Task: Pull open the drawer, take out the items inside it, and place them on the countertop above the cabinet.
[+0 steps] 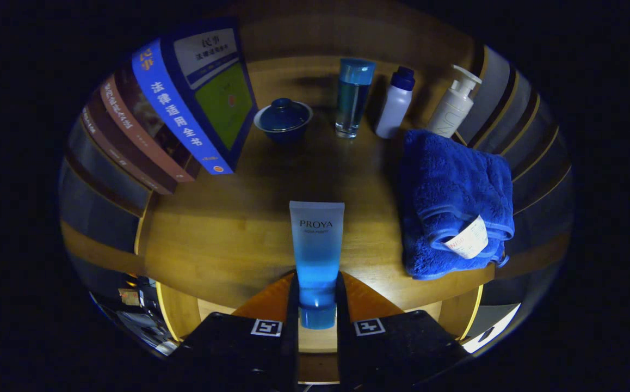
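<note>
We hold a translucent blue plastic cosmetic tube between the jaws, both of which press on its lower end near the cap, so the jaws are clenched on it. We judge that we are in the placing step: the tube appears to have come out of the drawer and now sits over the wooden tabletop, and the next move calls for lowering it onto the bare wood just ahead of the jaws and then releasing. The tube's long axis runs straight forward along the jaws, cap end toward us and flat crimped end pointing away. Beyond it stand a dark blue lidded ceramic bowl, a tall clear blue bottle, a small white bottle with a dark cap and a white pump bottle. Right of the jaws lies a folded blue towel; to the left lean several upright books.
</note>
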